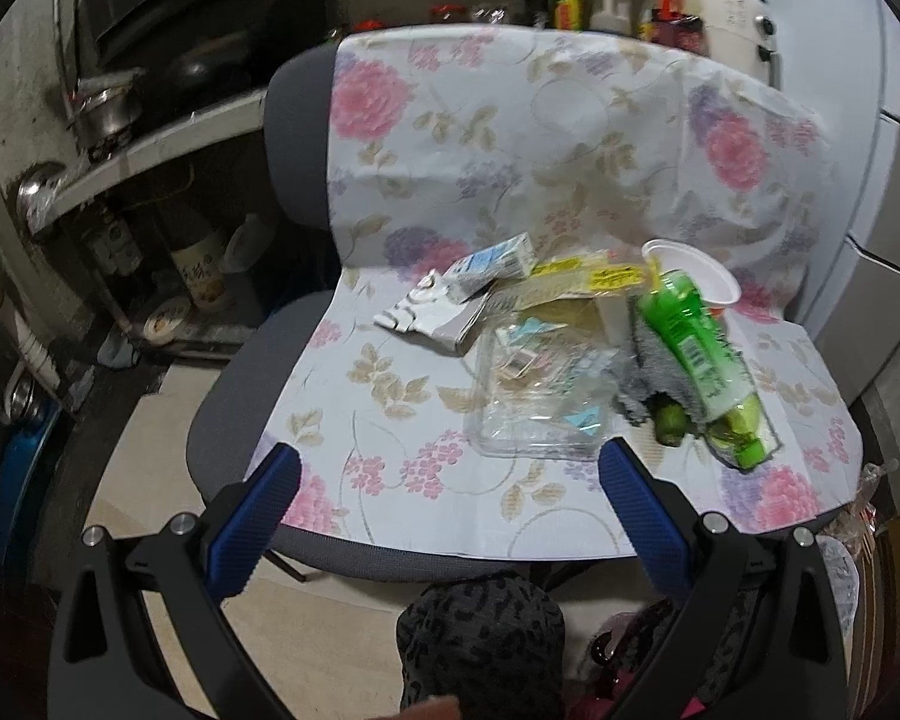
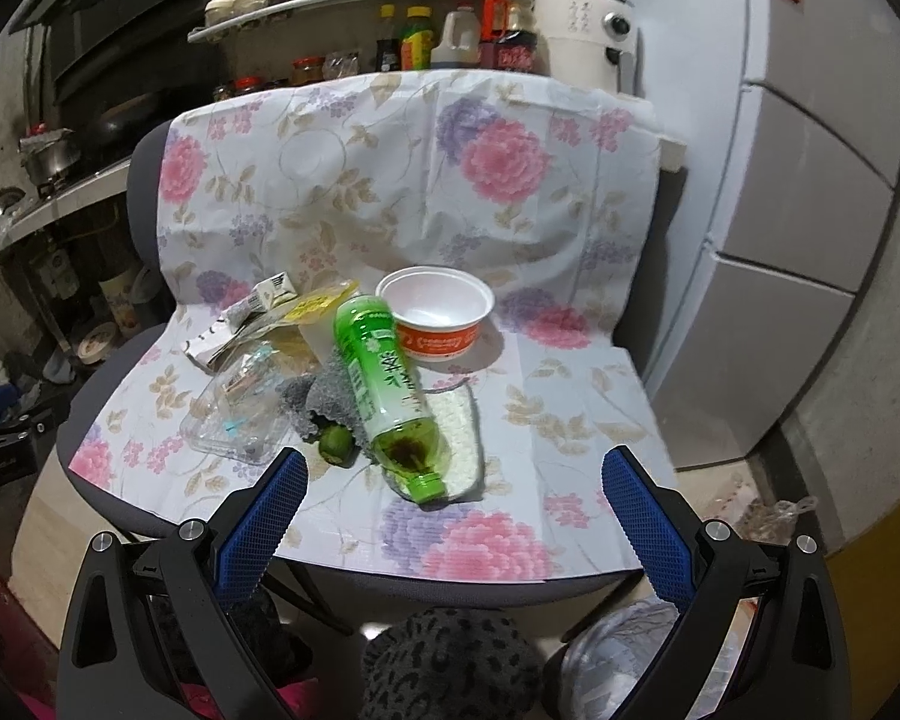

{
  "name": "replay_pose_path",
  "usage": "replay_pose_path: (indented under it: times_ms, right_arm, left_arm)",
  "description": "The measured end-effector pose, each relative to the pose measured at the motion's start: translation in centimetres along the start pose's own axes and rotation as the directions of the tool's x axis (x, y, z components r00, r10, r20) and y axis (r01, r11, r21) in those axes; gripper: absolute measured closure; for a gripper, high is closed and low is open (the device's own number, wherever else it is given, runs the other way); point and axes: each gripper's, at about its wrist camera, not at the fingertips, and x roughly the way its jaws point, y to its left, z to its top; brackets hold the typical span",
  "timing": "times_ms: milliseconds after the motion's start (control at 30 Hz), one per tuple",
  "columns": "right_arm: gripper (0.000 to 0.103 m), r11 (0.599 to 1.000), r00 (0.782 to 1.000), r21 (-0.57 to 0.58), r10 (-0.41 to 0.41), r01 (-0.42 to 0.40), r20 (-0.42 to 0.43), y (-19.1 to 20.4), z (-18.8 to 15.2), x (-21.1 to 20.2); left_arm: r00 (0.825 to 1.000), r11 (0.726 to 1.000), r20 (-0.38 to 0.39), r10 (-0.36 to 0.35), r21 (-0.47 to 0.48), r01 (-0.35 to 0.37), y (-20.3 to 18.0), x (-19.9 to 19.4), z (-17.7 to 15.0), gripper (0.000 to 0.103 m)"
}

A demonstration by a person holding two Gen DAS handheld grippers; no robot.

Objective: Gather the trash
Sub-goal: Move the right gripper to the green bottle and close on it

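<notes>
Trash lies on a chair covered by a floral cloth (image 1: pixel 426 396) (image 2: pixel 570 408). A green plastic bottle (image 1: pixel 699 354) (image 2: pixel 390 390) lies on a grey rag (image 1: pixel 648 378) (image 2: pixel 324 396). Beside it are a clear plastic container (image 1: pixel 534 390) (image 2: pixel 240 414), a small carton (image 1: pixel 498 264) (image 2: pixel 264 297), a yellow wrapper (image 1: pixel 594 282) (image 2: pixel 315 306), crumpled paper (image 1: pixel 432 318) (image 2: pixel 216 342) and a white-and-orange cup (image 1: pixel 699 276) (image 2: pixel 438 315). My left gripper (image 1: pixel 450 480) is open and empty near the seat's front edge. My right gripper (image 2: pixel 456 480) is open and empty just in front of the bottle's cap.
A small green fruit (image 1: pixel 669 420) (image 2: pixel 336 447) lies by the rag. A kitchen counter with bottles (image 2: pixel 450 36) stands behind the chair, a stove with pots (image 1: pixel 108 108) at left, a grey fridge (image 2: pixel 810 210) at right. A plastic bag (image 2: pixel 624 654) lies on the floor below.
</notes>
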Motion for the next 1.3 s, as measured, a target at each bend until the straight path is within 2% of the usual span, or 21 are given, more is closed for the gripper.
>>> replay_pose_path:
  times_ms: [133,233,400,500,567,633,767,833,900,1000,1067,1200,1300]
  right_arm:
    - [0.006,0.997,0.997,-0.029,0.074,-0.074,0.005,0.2,-0.2,2.8]
    - [0.006,0.996,0.996,-0.038,0.085,-0.085,0.004,0.3,-0.4,5.1]
    - [0.006,0.988,0.988,-0.012,0.156,-0.156,0.001,-0.2,-0.3,8.2]
    - [0.006,0.979,0.978,-0.012,0.204,-0.204,0.051,-0.3,-0.1,9.2]
    - [0.006,0.979,0.979,-0.032,0.204,-0.203,0.027,-0.1,-0.1,10.5]
    - [0.006,0.975,0.976,-0.044,0.217,-0.217,0.006,0.0,-0.2,11.6]
    - [0.006,0.975,0.976,-0.055,0.210,-0.213,-0.060,0.1,-0.5,14.0]
    - [0.006,0.973,0.972,-0.024,0.226,-0.228,-0.071,-0.3,-0.8,14.5]
    - [0.006,0.973,0.971,-0.003,0.228,-0.229,-0.068,-0.8,-1.0,14.8]
    - [0.008,0.975,0.973,0.008,0.222,-0.222,-0.065,-1.3,-1.2,15.2]
    - [0.008,0.976,0.974,0.012,0.220,-0.219,-0.062,-1.6,-1.2,15.4]
    - [0.008,0.977,0.976,0.013,0.213,-0.213,-0.053,-2.0,-0.9,15.5]
    - [0.008,0.977,0.975,0.012,0.215,-0.215,-0.051,-2.2,-0.9,15.5]
  left_arm:
    - [0.999,0.999,-0.014,-0.032,0.000,0.032,0.1,2.2,-0.3,0.007]
    - [0.998,0.999,-0.042,-0.047,0.004,0.047,0.0,4.1,-0.6,0.007]
    - [0.998,0.999,-0.053,-0.035,0.038,0.037,-0.9,6.4,-0.8,0.007]
    - [0.998,0.998,-0.049,-0.035,0.054,0.037,-1.4,7.5,-0.8,0.007]
    - [1.000,0.997,-0.014,-0.011,0.074,0.012,-2.0,8.1,-0.9,0.007]
    - [1.000,0.997,-0.031,0.002,0.078,0.001,-2.4,9.0,-1.0,0.007]
    - [0.981,0.987,-0.123,-0.153,0.026,0.157,-2.8,11.4,-1.4,0.007]
    - [0.974,0.982,-0.143,-0.174,0.053,0.183,-3.9,12.2,-1.4,0.007]
    - [0.973,0.972,-0.120,-0.197,0.108,0.210,-5.3,12.4,-1.2,0.007]
    - [0.975,0.966,-0.097,-0.200,0.147,0.213,-7.1,13.0,-0.7,0.007]
    - [0.974,0.962,-0.098,-0.202,0.168,0.217,-8.0,13.8,-0.2,0.019]
    - [0.982,0.962,-0.110,-0.152,0.212,0.173,-9.7,15.9,0.4,0.019]
    - [0.983,0.963,-0.113,-0.141,0.216,0.163,-10.0,17.0,0.8,0.024]
